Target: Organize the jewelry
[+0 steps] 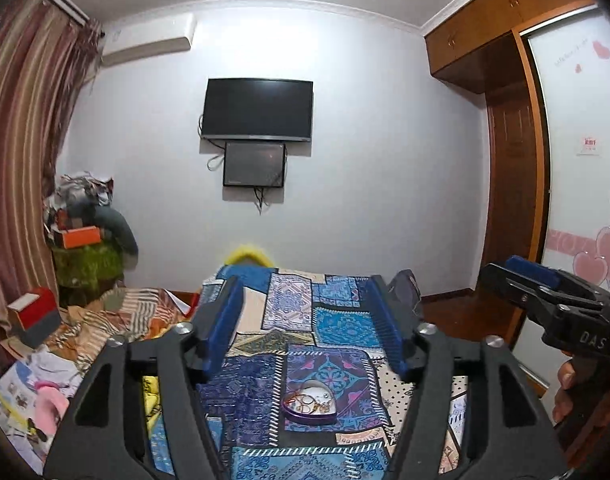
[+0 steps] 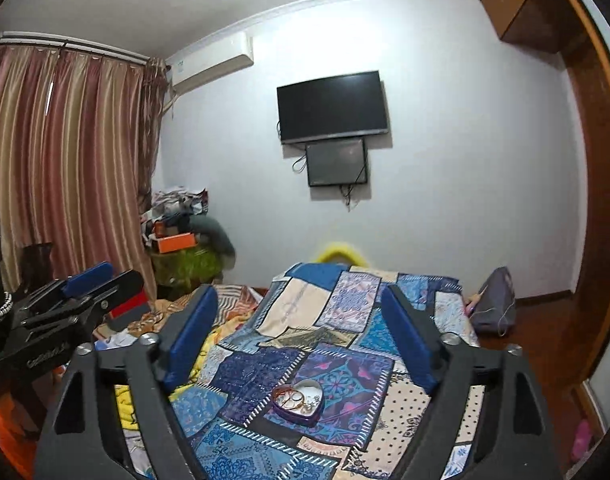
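Standing off from the work, both sets of blue-padded fingers are spread wide with nothing between them. The left gripper and the right gripper are both held up above the bed, side by side and aimed down its length, which looks like a ready stance before anything is picked.

Below and between them, near the foot of their view, a heart-shaped tin sits open on the patchwork quilt. It holds the jewelry: a tangle of rings, bangles and thin chains, too small to tell apart piece by piece. I'd guess the tin was set in the middle of the quilt so either hand can reach it equally.

Neither gripper touches the tin; both hang well above it. My reading is that sorting has not begun, and the next move calls for lowering one gripper and closing on a single piece without snagging the chains.
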Action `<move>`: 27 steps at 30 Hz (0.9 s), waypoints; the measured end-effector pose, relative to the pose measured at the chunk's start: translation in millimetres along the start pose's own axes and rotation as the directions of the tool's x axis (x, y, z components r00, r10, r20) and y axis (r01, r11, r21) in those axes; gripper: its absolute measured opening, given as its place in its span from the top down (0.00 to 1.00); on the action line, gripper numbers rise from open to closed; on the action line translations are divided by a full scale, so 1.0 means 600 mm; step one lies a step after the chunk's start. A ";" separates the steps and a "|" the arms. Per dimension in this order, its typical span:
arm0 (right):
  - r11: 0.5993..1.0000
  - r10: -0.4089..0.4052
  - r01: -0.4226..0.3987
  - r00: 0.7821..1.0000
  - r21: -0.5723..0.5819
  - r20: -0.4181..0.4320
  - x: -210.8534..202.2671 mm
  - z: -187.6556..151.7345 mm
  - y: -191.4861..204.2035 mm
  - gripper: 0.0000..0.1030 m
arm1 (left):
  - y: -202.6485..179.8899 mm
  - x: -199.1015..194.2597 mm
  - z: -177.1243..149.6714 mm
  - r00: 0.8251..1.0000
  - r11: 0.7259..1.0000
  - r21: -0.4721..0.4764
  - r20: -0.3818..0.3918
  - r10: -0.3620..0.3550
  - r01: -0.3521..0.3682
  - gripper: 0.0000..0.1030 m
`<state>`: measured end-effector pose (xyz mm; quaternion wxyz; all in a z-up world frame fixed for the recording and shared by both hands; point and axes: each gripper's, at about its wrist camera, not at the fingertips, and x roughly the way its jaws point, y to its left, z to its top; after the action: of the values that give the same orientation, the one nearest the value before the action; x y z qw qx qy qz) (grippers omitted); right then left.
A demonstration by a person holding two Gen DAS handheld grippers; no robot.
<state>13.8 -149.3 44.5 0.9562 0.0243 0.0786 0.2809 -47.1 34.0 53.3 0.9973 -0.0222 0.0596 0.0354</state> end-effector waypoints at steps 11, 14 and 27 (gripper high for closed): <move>0.998 -0.058 0.058 0.998 -0.009 0.032 -0.017 -0.007 0.012 0.00 | -0.002 -0.038 -0.004 0.999 0.999 -0.024 0.021 0.045 -0.044 0.02; 0.998 -0.054 0.055 0.998 -0.014 0.030 -0.018 -0.008 0.013 0.00 | -0.003 -0.041 -0.006 0.999 0.999 -0.023 0.019 0.046 -0.046 0.02; 0.998 -0.053 0.054 0.999 -0.024 0.007 -0.021 -0.019 0.014 0.00 | -0.009 -0.039 -0.016 0.999 0.999 -0.012 0.006 0.048 -0.048 0.02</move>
<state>-2.8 -148.9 35.7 0.9639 0.0114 0.0725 0.2560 -70.8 26.9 46.7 0.9962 -0.0267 0.0569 0.0598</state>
